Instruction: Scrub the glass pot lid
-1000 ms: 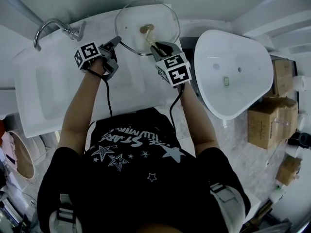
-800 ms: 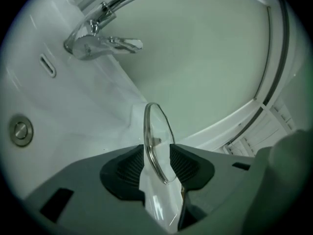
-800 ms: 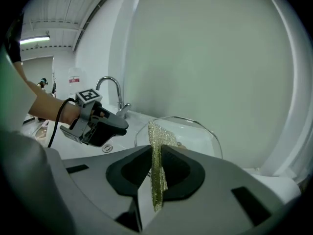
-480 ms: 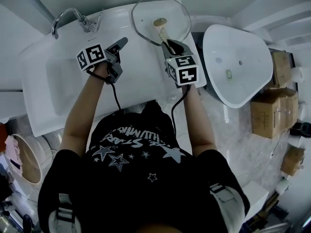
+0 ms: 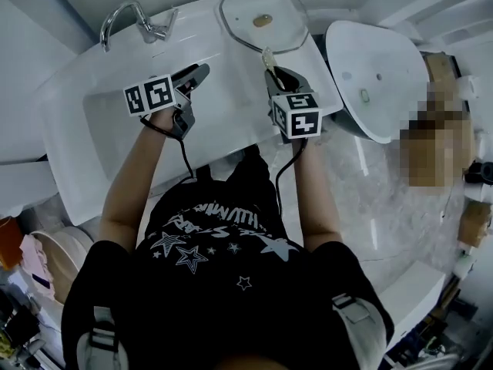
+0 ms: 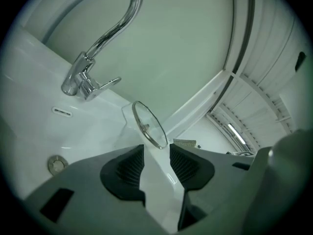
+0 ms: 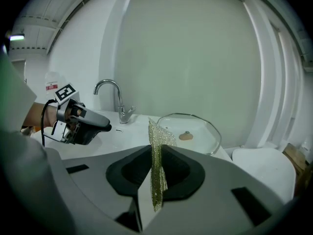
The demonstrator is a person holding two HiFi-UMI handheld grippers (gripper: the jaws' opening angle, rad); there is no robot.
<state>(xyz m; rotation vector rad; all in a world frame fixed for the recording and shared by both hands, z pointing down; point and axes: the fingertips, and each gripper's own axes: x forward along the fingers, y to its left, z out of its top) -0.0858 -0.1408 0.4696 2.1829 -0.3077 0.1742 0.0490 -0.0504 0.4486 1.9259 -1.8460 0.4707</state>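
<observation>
Head view, with both gripper views. The round glass pot lid (image 5: 262, 18) lies on the flat right-hand end of a white rectangular washbasin (image 5: 223, 122), at 12 o'clock in the head view. A small tan knob (image 7: 186, 136) marks the lid's centre.

The right gripper (image 5: 271, 72) sits at 6 o'clock from the lid and points towards it. Its fingers are pressed together on a thin, glittery yellow-green scrubbing cloth (image 7: 157, 170). The cloth stands upright between the pads, one end above the fingers and the other hanging below them. In the head view the cloth's far end lies just beside the lid's near rim; whether the two touch cannot be told.

The left gripper (image 5: 196, 75) hangs over the basin bowl, at 9 o'clock from the right gripper and well apart from the lid. Its fingers stand partly apart with nothing between them; only the white basin surface shows through the gap. In the left gripper view the lid appears beyond the fingertips, seen nearly edge-on.

A chrome swan-neck tap (image 5: 139, 18) rises from the basin's far rim, at 11 o'clock from the left gripper. A round metal drain (image 6: 57, 164) sits in the bowl floor. A second, rounded white basin (image 5: 370, 75) lies at 3 o'clock from the lid, apart from the first.
</observation>
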